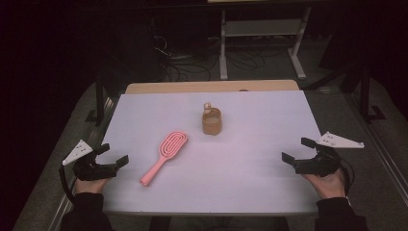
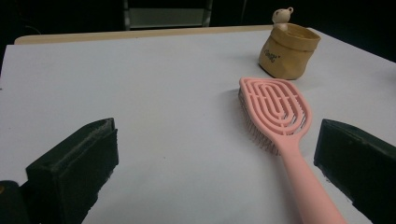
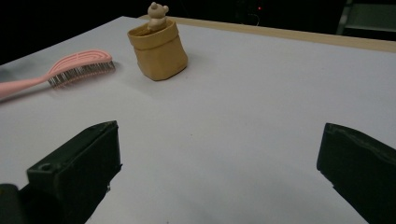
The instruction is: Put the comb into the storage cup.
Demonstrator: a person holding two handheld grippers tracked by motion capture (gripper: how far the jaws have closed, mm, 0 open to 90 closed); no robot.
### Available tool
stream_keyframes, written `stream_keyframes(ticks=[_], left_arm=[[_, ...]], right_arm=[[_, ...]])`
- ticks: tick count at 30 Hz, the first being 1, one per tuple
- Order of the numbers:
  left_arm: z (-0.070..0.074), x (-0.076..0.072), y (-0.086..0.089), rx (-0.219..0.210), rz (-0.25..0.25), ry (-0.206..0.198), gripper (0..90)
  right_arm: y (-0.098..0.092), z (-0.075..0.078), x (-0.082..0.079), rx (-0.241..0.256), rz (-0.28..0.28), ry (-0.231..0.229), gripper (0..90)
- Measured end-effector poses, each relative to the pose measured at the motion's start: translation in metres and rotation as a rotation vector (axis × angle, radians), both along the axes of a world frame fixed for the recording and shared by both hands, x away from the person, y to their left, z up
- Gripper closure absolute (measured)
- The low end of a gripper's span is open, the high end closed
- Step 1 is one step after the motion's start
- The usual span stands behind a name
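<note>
A pink hairbrush (image 1: 165,153) (image 2: 276,120) (image 3: 60,71) lies bristles-down on the white table (image 1: 240,163), handle toward the near left. Behind it stands a tan pouch (image 1: 211,122) (image 2: 289,50) (image 3: 159,49) with a small bear figure (image 1: 207,107) (image 2: 282,15) (image 3: 157,12) at its rim. My left gripper (image 1: 113,155) (image 2: 217,163) rests open at the table's left edge, a short way left of the brush handle. At the right edge my right gripper (image 1: 298,150) (image 3: 219,163) is open too, with bare table between its jaws.
A wooden board edge (image 1: 211,86) shows behind the white sheet. Beyond the table are a metal stand (image 1: 262,38) and cables (image 1: 192,62) on the dark floor. A hand (image 1: 332,183) holds each gripper at the near edge.
</note>
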State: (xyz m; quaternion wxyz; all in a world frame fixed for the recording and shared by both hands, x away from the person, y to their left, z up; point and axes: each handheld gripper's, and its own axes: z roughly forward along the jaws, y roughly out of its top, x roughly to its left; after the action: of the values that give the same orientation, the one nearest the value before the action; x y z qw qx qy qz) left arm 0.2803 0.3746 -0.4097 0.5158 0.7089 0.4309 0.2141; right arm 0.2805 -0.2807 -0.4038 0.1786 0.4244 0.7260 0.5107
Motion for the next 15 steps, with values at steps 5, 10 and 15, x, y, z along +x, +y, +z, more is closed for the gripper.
stream_keyframes(ticks=[5, 10, 15], left_arm=[[0.0005, -0.0006, -0.0004, -0.003, 0.000, -0.003, 0.0], [0.0008, -0.0014, -0.0004, -0.001, 0.000, -0.003, 0.0], [0.0010, -0.0022, 0.0013, -0.006, 0.005, -0.005, 0.0]], right_arm=[[-0.0016, 0.0006, -0.0012, 0.002, -0.003, -0.006, 0.0], [-0.0034, 0.0016, -0.0026, 0.018, -0.008, -0.012, 0.0], [-0.0039, 0.0027, -0.0029, 0.020, -0.006, -0.017, 0.0]])
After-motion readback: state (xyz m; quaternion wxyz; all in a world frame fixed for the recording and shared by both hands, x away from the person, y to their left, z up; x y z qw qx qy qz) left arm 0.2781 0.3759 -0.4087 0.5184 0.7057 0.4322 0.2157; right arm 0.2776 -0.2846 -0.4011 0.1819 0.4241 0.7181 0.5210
